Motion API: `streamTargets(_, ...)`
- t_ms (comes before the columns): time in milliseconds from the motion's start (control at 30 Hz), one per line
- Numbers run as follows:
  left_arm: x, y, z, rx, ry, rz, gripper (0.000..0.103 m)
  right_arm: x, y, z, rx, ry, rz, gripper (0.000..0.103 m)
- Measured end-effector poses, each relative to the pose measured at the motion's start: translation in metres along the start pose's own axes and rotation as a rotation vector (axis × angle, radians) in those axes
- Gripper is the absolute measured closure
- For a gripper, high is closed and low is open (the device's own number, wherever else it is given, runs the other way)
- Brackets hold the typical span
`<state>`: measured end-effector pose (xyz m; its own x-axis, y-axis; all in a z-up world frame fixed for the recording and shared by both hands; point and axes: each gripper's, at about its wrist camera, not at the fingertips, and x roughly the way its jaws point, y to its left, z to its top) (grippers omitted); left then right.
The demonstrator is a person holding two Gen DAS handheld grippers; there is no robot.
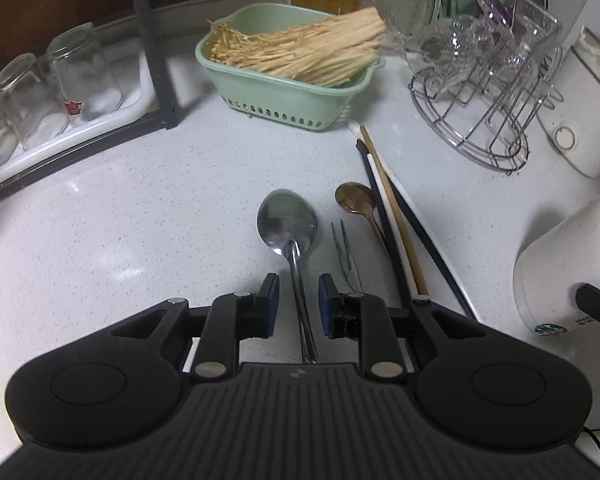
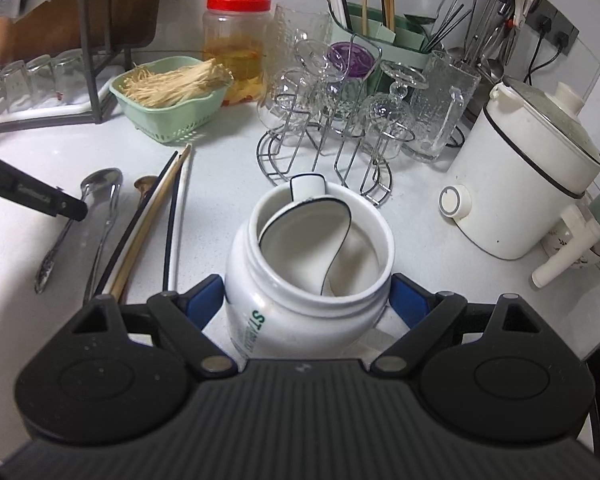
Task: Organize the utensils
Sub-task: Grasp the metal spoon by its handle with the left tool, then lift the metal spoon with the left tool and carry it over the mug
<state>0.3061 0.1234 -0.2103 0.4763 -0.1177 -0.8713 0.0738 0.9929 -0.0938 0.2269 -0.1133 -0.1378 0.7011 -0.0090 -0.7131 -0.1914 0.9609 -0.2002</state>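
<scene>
The steel spoon point(image 1: 290, 228) lies on the white counter point(image 1: 140, 220), its handle running between my left gripper's point(image 1: 299, 300) spread fingers, untouched. My right gripper point(image 2: 306, 300) clasps the white mug point(image 2: 300, 296), a ceramic spoon point(image 2: 304, 236) inside. Farther on lie a small fork point(image 1: 346, 248), a bronze spoon point(image 1: 356, 200) and chopsticks point(image 1: 396, 216), towards the green basket point(image 1: 288, 92).

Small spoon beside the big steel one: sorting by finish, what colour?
Bronze-brown small spoon; left wrist view.

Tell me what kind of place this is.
Most likely a home kitchen counter. A wire rack holds upturned glasses, a white electric cooker sits by the tiled wall, and a spoon and chopsticks lie loose on the counter.
</scene>
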Motion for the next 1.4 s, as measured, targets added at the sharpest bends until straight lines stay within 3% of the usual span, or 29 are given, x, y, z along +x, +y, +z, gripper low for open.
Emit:
streamTargets(233, 0.010, 0.006, 0.007, -0.053, 0.006, 0.027, 0.079, -0.001, 0.001, -0.002, 0.004, -0.002, -0.001, 0.012)
streamTargets(667, 0.022, -0.006, 0.017, 0.010, 0.068, 0.127, 0.079, -0.002, 0.001, -0.004, 0.004, -0.017, -0.001, 0.012)
streamTargets(767, 0.025, -0.013, 0.022, 0.052, 0.087, 0.134, 0.082, -0.002, -0.002, -0.004, -0.012, -0.025, 0.013, 0.012)
streamTargets(900, 0.028, -0.020, 0.026, 0.079, 0.091, 0.136, 0.095, -0.001, -0.006, -0.006, -0.037, -0.035, 0.040, 0.012)
streamTargets(1000, 0.030, -0.031, 0.027, 0.141, 0.098, 0.142, 0.096, 0.000, -0.011, -0.005, -0.066, -0.045, 0.067, 0.012)
streamTargets(1400, 0.014, -0.049, 0.020, 0.048, 0.148, 0.112, 0.097, 0.006, -0.030, -0.001, -0.178, -0.057, 0.172, 0.012)
